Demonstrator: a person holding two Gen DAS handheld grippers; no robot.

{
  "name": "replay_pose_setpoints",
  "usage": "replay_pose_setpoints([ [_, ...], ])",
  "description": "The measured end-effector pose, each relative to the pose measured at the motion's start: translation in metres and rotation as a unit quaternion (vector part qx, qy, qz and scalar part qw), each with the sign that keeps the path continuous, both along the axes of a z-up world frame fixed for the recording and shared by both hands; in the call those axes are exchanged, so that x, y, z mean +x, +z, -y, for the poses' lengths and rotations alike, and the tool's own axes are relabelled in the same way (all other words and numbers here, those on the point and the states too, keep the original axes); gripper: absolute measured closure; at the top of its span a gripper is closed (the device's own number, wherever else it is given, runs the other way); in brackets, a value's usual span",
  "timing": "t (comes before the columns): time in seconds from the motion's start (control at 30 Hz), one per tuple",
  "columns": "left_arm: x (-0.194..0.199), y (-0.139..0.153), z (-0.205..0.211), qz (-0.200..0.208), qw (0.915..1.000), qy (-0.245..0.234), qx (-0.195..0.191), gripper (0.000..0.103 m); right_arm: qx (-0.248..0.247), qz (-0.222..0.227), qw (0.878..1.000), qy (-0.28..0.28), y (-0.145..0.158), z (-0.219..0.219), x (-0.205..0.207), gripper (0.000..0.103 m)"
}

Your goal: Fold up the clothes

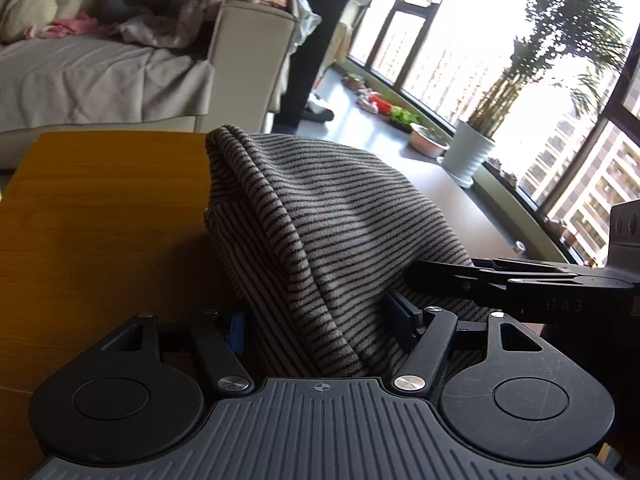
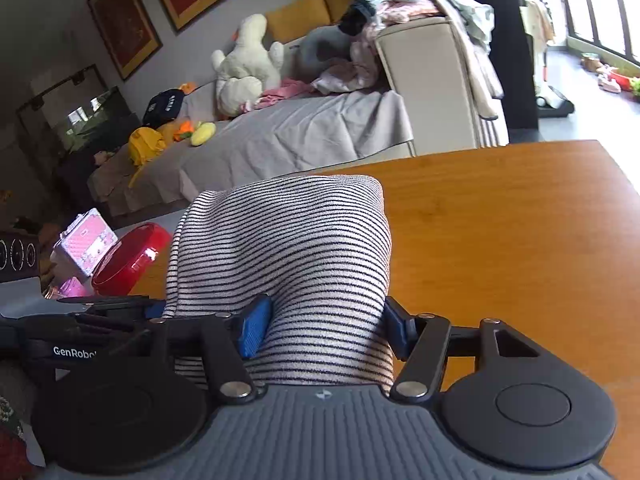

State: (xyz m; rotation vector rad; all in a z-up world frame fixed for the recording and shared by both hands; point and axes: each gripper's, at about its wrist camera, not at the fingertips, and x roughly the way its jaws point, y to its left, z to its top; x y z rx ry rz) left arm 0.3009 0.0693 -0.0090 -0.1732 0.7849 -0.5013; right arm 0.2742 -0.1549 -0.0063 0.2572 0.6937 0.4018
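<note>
Reading what lettering we can, we find "GenRobo" in white on the dark body of the left gripper (image 2: 120, 312) where it shows at the left edge of the right wrist view, the word running on under a black link, and faint raised characters, seemingly "DA3", on the black arm of the right gripper (image 1: 416, 276) at the right of the left wrist view.

We see a white ribbed pot (image 1: 468, 152) on the window ledge holding a tall green plant (image 1: 560, 40), and near it a pale bowl (image 1: 428, 140) with greenery in it. At the far left of the right wrist view an open pink quilted case (image 2: 86, 240) stands beside a red glossy container (image 2: 128, 256); we cannot tell what either holds.

We hold both grippers low over the wooden worktop (image 2: 500, 220), close together, pointing at roughly a right angle to each other. The striped garment (image 2: 288, 248) lies bunched on the worktop and runs between both pairs of blue-padded fingers (image 2: 254, 330). The right gripper's fingers stand part open with the cloth filling the gap and both pads touching it. The left gripper's fingers also stand apart with the fabric passing between them; we cannot tell if they pinch it.
</note>
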Motion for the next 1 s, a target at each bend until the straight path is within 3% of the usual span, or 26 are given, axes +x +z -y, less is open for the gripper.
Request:
replay_pose_setpoints([
  [0.2, 0.021, 0.014, -0.059, 0.012, 0.9964, 0.079, 0.026, 0.031, -0.015, 0.033, 0.997, 0.071, -0.004, -0.067, 0.061, 0.043],
  [0.23, 0.023, 0.018, -0.066, 0.015, 0.9952, 0.090, 0.035, 0.036, -0.016, 0.033, 0.997, 0.073, -0.003, -0.073, 0.067, 0.043],
  [0.27, 0.020, 0.027, -0.069, 0.032, 0.9934, 0.100, 0.046, 0.043, -0.017, 0.033, 0.997, 0.075, -0.002, -0.078, 0.072, 0.043],
  [0.33, 0.010, 0.051, -0.070, 0.095, 0.9873, 0.107, 0.068, 0.044, -0.032, 0.044, 0.996, 0.073, 0.002, -0.082, 0.069, 0.041],
  [0.43, 0.017, 0.073, -0.064, 0.132, 0.9864, 0.084, 0.048, 0.043, -0.077, 0.080, 0.991, 0.075, 0.008, -0.088, 0.055, 0.034],
  [0.53, 0.052, 0.062, -0.054, 0.103, 0.9913, 0.072, 0.041, 0.043, -0.098, 0.096, 0.987, 0.089, 0.005, -0.095, 0.039, 0.036],
  [0.57, 0.064, 0.053, -0.051, 0.088, 0.9924, 0.074, 0.045, 0.044, -0.105, 0.101, 0.985, 0.094, 0.004, -0.098, 0.034, 0.044],
  [0.63, 0.088, 0.035, -0.046, 0.058, 0.9939, 0.077, 0.052, 0.041, -0.119, 0.111, 0.981, 0.104, 0.003, -0.103, 0.024, 0.048],
  [0.77, 0.089, 0.029, -0.052, 0.056, 0.9945, 0.083, 0.030, 0.039, -0.147, 0.131, 0.973, 0.123, -0.001, -0.114, 0.003, 0.048],
  [0.87, 0.083, 0.028, -0.051, 0.062, 0.9937, 0.080, 0.048, 0.039, -0.166, 0.144, 0.966, 0.136, -0.003, -0.121, -0.012, 0.046],
  [1.0, 0.078, 0.031, -0.048, 0.064, 0.9918, 0.099, 0.051, 0.039, -0.155, 0.136, 0.970, 0.129, 0.000, -0.120, -0.017, 0.041],
])
